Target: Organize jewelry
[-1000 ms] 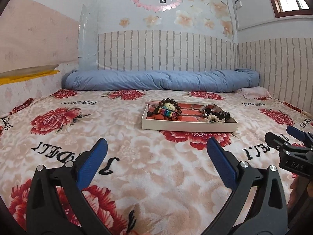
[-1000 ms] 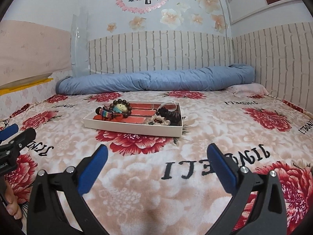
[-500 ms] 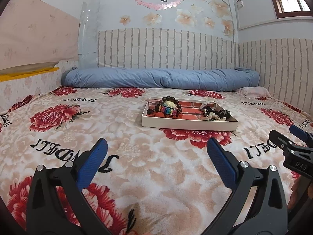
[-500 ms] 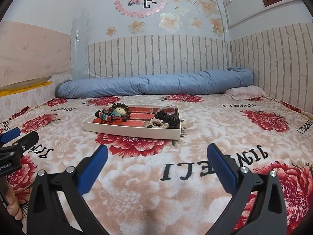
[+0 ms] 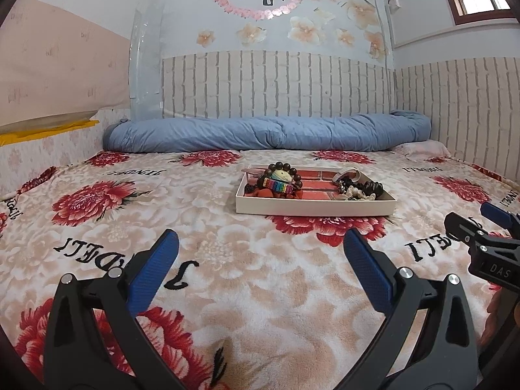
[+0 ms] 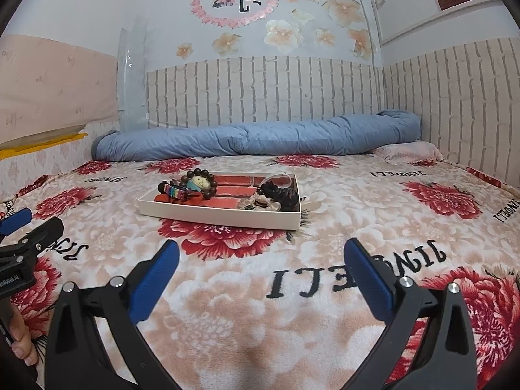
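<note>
Tray [image 5: 315, 208] sits mid-blanket [image 5: 227, 260], well apart from left tongs [image 5: 260, 256] and right tongs [image 6: 260, 260], both wide open, empty.

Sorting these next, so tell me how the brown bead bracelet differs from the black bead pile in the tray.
The brown bead bracelet sits at the tray's left end, propped up as an open ring; the black bead pile lies heaped at the right end. The bracelet frames a pale figure; the pile mixes with cream pieces. Both are beaded and inside the tray.
</note>
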Demonstrator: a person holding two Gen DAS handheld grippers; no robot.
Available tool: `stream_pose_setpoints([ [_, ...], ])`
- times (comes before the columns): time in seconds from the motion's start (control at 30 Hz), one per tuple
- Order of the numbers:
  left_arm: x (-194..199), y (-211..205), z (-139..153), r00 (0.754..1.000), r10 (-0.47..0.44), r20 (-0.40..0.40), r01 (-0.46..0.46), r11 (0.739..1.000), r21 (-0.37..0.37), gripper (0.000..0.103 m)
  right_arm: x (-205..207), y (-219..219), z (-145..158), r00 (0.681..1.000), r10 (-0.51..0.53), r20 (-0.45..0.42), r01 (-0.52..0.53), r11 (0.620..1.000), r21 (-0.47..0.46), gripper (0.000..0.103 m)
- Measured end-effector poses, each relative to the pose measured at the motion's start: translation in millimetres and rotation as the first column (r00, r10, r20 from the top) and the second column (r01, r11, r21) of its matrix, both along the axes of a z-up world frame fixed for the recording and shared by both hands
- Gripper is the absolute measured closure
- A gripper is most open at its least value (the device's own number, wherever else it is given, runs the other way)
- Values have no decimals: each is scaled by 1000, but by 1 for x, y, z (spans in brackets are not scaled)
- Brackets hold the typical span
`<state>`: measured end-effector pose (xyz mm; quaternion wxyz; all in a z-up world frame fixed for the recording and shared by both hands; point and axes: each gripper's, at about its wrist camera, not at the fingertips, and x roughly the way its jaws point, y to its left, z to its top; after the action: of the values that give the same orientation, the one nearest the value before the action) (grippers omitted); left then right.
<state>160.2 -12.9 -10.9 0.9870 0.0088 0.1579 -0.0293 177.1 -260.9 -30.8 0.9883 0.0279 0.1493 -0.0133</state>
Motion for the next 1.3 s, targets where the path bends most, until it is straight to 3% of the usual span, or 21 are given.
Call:
stream_pose_setpoints([
  [1.3,-3,-1,2,1000,1,15,-1,1000,12,5,1,0,0,1000,0,-2,0,1000,1,4],
])
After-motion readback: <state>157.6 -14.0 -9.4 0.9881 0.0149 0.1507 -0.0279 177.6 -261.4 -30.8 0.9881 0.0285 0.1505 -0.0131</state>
